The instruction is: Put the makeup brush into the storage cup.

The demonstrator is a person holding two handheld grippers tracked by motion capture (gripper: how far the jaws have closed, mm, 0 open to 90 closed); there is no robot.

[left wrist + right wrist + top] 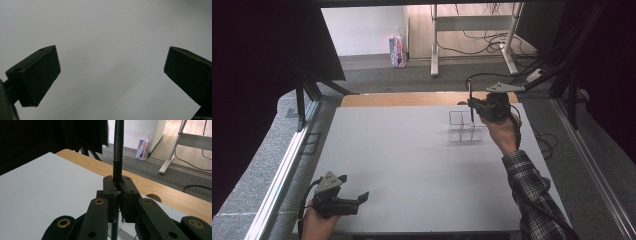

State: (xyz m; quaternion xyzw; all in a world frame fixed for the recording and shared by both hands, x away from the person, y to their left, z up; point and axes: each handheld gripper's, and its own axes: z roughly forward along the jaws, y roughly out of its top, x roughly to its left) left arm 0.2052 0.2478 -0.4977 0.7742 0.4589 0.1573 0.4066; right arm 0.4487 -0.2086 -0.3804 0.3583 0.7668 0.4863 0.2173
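Note:
A thin black pen (471, 113) stands upright with my right gripper (470, 103) shut on it at the far right of the white table (402, 165). Its lower end hangs over a clear compartment organizer (460, 134); I cannot tell whether the tip is inside a cell. In the right gripper view the pen (118, 150) rises straight up from between the pressed jaws of the right gripper (118, 187). My left gripper (354, 187) rests near the table's front left edge. Seen from its own camera, the left gripper (112, 72) stands open over bare white surface.
A wooden strip (412, 99) runs along the table's far edge. Black frame struts (302, 105) stand at the left, and more rise at the right. On the floor beyond are a pink carton (397, 51), desk legs (434, 45) and loose cables (477, 40).

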